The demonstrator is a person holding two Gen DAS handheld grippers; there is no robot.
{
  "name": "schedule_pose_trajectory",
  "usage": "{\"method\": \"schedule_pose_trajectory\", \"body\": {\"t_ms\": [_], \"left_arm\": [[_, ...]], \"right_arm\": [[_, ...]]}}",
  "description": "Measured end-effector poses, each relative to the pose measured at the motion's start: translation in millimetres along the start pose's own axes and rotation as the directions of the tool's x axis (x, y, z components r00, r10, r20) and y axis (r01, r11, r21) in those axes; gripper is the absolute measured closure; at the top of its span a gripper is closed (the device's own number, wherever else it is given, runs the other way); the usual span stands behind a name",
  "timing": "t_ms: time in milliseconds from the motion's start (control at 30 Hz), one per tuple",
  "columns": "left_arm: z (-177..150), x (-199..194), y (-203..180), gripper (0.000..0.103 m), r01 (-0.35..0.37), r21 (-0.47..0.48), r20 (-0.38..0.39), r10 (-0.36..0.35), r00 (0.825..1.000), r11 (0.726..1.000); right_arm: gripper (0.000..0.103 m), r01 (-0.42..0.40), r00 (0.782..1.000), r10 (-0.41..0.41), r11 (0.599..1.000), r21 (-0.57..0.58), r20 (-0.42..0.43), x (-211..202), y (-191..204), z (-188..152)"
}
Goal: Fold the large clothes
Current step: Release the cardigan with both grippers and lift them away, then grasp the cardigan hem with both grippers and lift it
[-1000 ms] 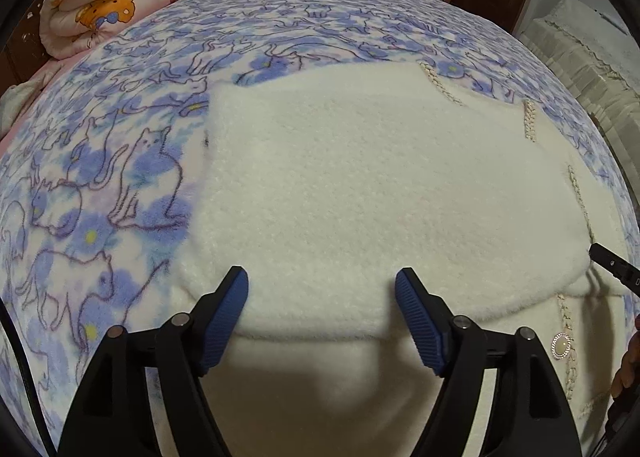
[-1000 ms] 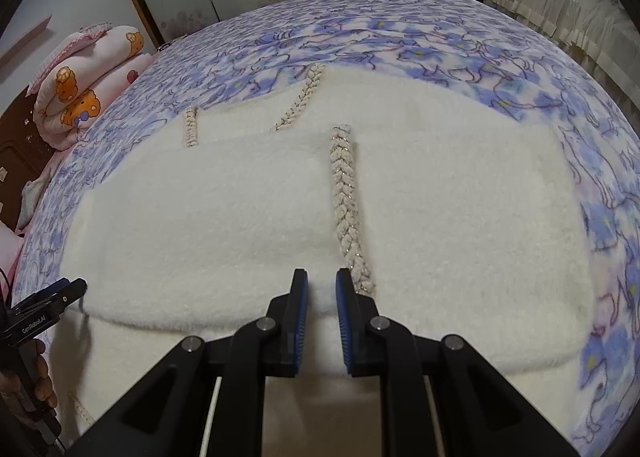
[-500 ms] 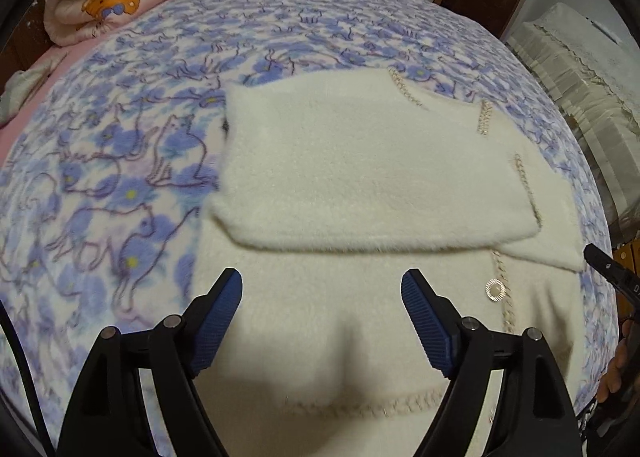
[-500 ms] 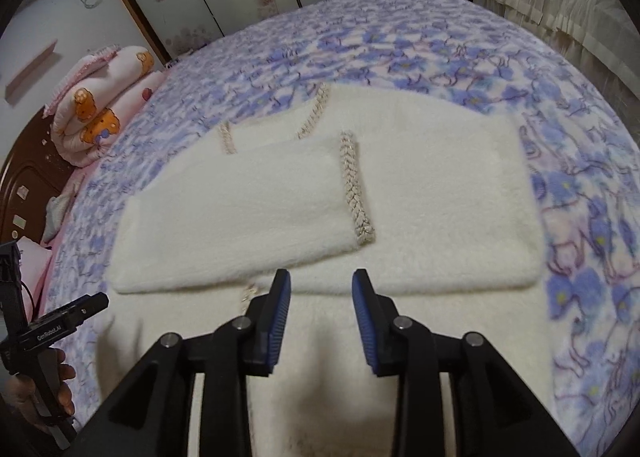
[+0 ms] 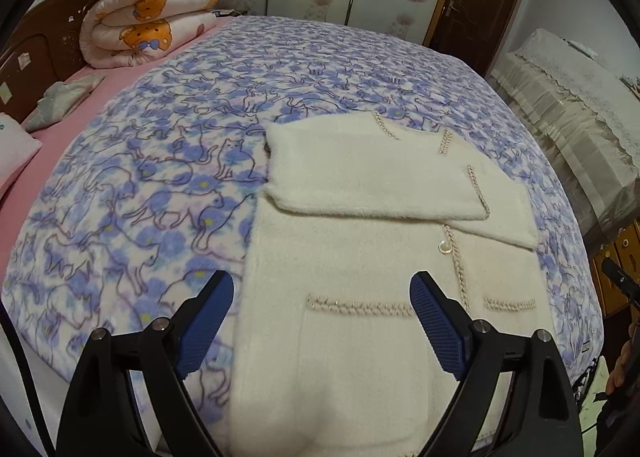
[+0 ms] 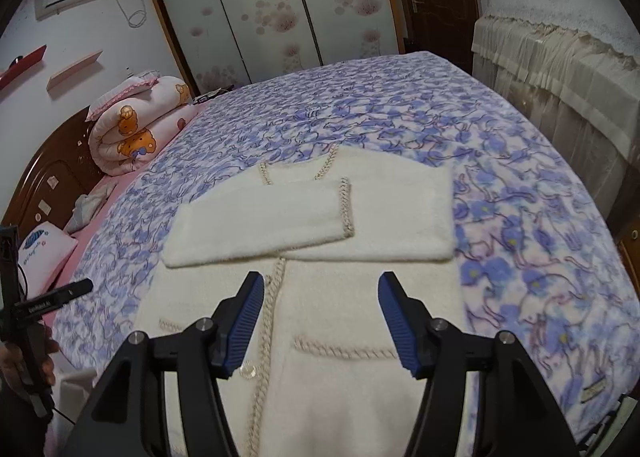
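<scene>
A cream fleece cardigan with braided trim lies flat on the bed, also in the right wrist view. Both sleeves are folded across the chest, the left-side sleeve on top of the other. Its hem hangs toward me over the bed's near edge. My left gripper is open and empty, raised above the lower left part of the cardigan. My right gripper is open and empty, raised above the lower front with its pocket trim.
The bed has a purple cat-print blanket. A rolled pink bear quilt sits by the brown headboard. A lace-covered cabinet stands on the right. Wardrobe doors are behind.
Both grippers have pulled back and up from the folded sleeves. The right gripper, shut a second ago, has opened wide. The sleeves lie where they were left.
</scene>
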State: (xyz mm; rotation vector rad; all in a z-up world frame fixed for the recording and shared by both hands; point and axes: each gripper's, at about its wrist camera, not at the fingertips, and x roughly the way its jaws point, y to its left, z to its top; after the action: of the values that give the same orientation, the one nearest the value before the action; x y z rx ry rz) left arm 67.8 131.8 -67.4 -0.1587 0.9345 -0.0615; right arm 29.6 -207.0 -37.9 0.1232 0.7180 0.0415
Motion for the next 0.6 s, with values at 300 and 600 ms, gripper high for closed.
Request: {"method": "schedule_pose_trajectory", "body": {"t_ms": [300, 600], "left_arm": [[-59.3, -3.1, 12.5, 0.013, -0.015, -0.025, -0.062, 0.014, 0.998, 1.000], [-121.8, 47.7, 28.4, 0.013, -0.067, -0.023, -0.236, 0.059, 0.970, 0.998]], "right_arm": [[0.043, 0.077, 0.990, -0.078, 0.997, -0.009, -0.114, -13.0, -34.4, -63.4], [0.043, 0.097, 0.941, -0.089, 0.995, 0.011, -0.328, 15.5, -87.2, -103.1]]}}
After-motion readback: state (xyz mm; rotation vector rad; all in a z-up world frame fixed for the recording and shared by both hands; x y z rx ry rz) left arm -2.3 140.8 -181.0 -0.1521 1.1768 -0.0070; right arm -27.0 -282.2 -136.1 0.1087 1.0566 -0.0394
